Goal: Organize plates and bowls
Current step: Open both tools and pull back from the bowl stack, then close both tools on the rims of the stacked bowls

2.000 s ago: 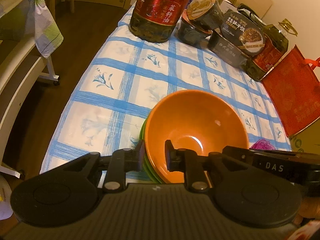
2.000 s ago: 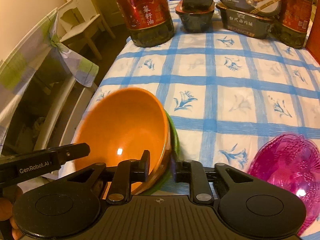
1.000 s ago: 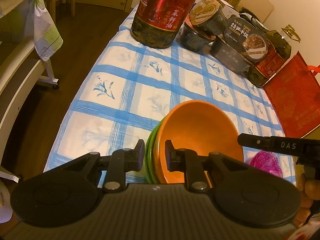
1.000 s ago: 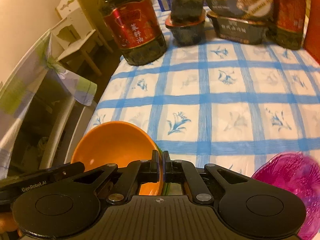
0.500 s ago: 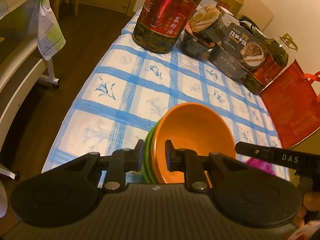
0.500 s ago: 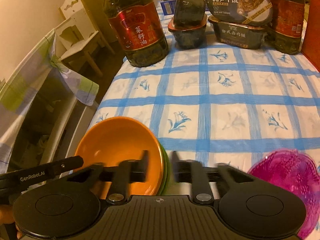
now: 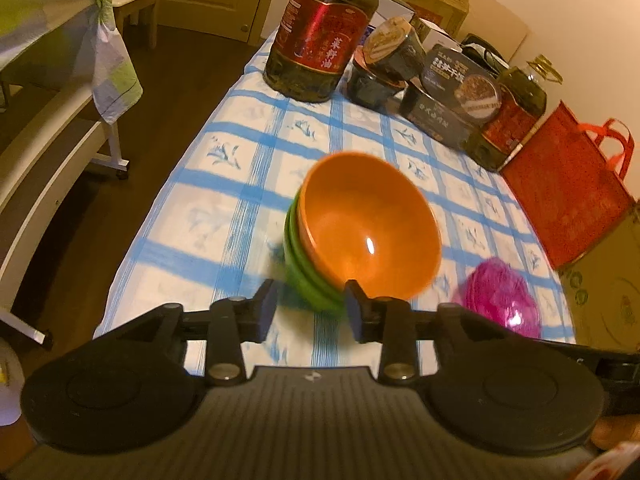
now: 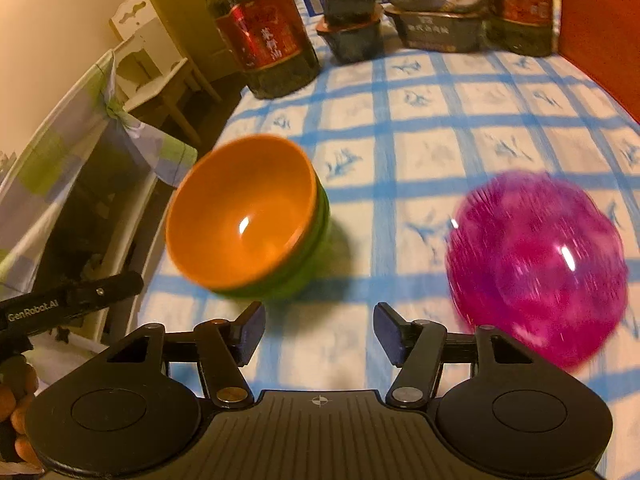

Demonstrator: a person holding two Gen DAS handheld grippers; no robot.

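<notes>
An orange bowl (image 7: 368, 224) sits nested on top of green bowls (image 7: 308, 276) on the blue-checked tablecloth (image 7: 240, 184). The stack also shows in the right wrist view, orange bowl (image 8: 240, 216) over green bowls (image 8: 316, 232). A magenta ridged plastic plate (image 8: 536, 264) lies to the right of the stack, also in the left wrist view (image 7: 504, 296). My left gripper (image 7: 310, 312) is open and empty just short of the stack. My right gripper (image 8: 318, 332) is open and empty, over bare cloth between stack and plate.
Large oil bottles (image 7: 324, 32) (image 7: 508, 120), instant-food tubs (image 7: 448, 96) and a small dark tub (image 7: 380, 76) line the table's far end. A red bag (image 7: 568, 184) stands at the right edge. A white rack with cloth (image 8: 80, 160) is left of the table.
Both grippers let go of the bowl stack, opened and pulled back. The stack now stands free on the cloth, farther from both cameras.
</notes>
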